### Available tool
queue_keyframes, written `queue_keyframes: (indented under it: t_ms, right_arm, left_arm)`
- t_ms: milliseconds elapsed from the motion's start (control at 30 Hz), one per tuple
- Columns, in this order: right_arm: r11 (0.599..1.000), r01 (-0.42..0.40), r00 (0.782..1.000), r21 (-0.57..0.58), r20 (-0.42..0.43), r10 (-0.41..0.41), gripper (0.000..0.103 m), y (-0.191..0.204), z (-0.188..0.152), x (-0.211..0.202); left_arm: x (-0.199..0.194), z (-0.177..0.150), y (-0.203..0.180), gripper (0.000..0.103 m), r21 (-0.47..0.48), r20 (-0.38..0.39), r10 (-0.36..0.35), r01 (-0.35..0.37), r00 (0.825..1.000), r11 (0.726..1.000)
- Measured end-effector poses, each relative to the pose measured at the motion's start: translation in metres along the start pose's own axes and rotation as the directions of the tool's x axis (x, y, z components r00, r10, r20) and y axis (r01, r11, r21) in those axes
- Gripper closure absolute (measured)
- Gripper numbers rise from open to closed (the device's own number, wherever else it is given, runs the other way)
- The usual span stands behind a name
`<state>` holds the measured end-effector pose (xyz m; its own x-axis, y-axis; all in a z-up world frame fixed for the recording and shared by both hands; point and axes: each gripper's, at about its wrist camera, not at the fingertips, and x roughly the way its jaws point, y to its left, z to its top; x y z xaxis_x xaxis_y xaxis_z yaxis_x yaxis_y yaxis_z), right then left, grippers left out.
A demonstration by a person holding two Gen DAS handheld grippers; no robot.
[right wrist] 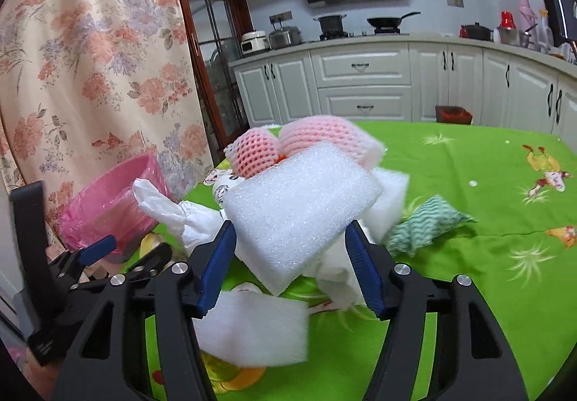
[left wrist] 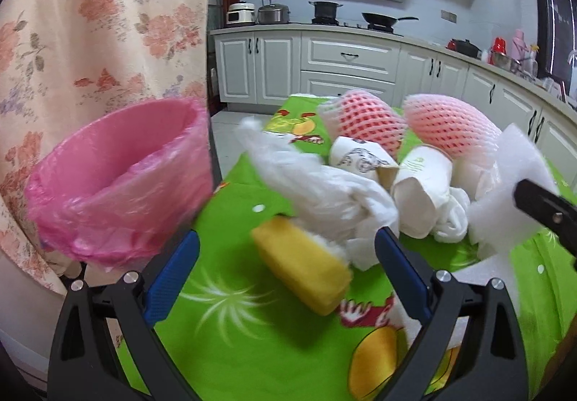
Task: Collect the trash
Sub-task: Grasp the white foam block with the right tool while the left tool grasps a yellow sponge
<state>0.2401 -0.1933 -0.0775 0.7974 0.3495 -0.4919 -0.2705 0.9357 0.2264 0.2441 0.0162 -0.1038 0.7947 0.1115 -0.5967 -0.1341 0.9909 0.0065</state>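
Observation:
A pink bin lined with a pink bag [left wrist: 119, 181] stands at the table's left edge; it also shows in the right wrist view [right wrist: 111, 206]. My left gripper [left wrist: 285, 256] is open, its blue fingers either side of a yellow sponge [left wrist: 303, 265] that lies on the green tablecloth [left wrist: 230, 329]. My right gripper [right wrist: 290, 249] is shut on a white foam block [right wrist: 299, 210] and holds it above the table. Its black arm shows in the left wrist view [left wrist: 544, 210]. A crumpled white plastic bag [left wrist: 317, 192] lies behind the sponge.
Two pink foam fruit nets [left wrist: 364, 119], paper cups [left wrist: 422, 192] and white tissue [left wrist: 450, 217] are piled at mid-table. Another foam piece [right wrist: 252, 329] lies under my right gripper. A green-striped cloth [right wrist: 422, 228] lies to the right. A floral curtain [left wrist: 90, 22] hangs behind the bin.

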Motion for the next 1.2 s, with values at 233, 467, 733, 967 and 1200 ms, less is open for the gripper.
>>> queue_keyframes:
  t_ms: [233, 467, 733, 967, 1200]
  right_arm:
    - [1.000, -0.021, 1.000, 0.002, 0.012, 0.021, 0.043, -0.007, -0.004, -0.014]
    - [0.999, -0.040, 0.999, 0.004, 0.036, 0.040, 0.043, -0.011, -0.006, -0.025]
    - [0.999, -0.048, 0.997, -0.001, 0.054, 0.048, 0.043, -0.012, -0.007, -0.037]
    - [0.999, -0.041, 0.997, -0.019, 0.068, 0.042, 0.043, -0.009, -0.008, -0.045]
    - [0.997, -0.018, 0.996, -0.078, 0.081, 0.024, 0.043, 0.004, -0.008, -0.050]
  left_arm:
    - [0.016, -0.003, -0.016, 0.053, 0.016, -0.068, -0.016, 0.017, 0.998, 1.000]
    - [0.011, -0.009, -0.013, 0.073, 0.013, -0.068, -0.015, 0.016, 0.998, 1.000]
    - [-0.024, -0.007, -0.025, 0.075, 0.069, 0.018, -0.029, 0.027, 0.999, 0.997]
    - [-0.049, -0.004, -0.028, 0.075, 0.075, 0.084, -0.057, 0.051, 0.995, 0.996]
    - [-0.064, 0.000, -0.016, 0.075, 0.042, 0.113, -0.085, 0.081, 0.990, 0.996]
